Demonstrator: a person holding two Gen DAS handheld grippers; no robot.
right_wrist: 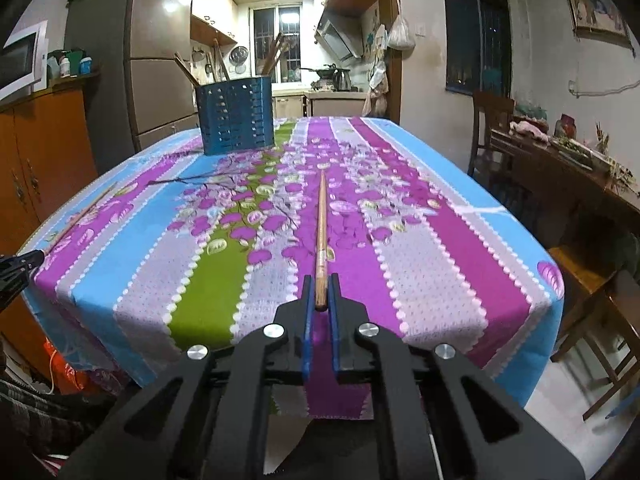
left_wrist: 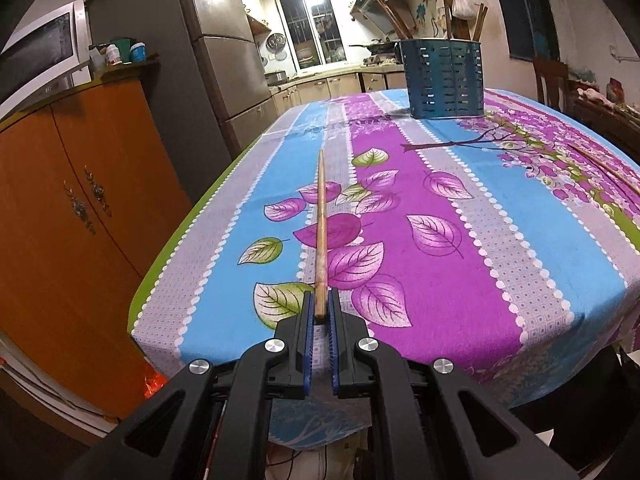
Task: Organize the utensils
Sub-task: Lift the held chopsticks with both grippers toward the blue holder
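Left gripper (left_wrist: 321,300) pinches one chopstick (left_wrist: 321,224) by its thick end, tip toward 12 o'clock. Right gripper (right_wrist: 321,290) grips a second chopstick (right_wrist: 321,236) likewise. End-holds probably allow tip-first dropping into the blue holder (left_wrist: 444,80), 1 o'clock on the tablecloth (left_wrist: 500,260).

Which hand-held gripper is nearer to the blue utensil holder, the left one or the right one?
Hard to say; roughly equal. The left hand-held gripper sees the blue utensil holder ahead to its right across the table; the right hand-held gripper sees it ahead to its left. Each grips a chopstick.
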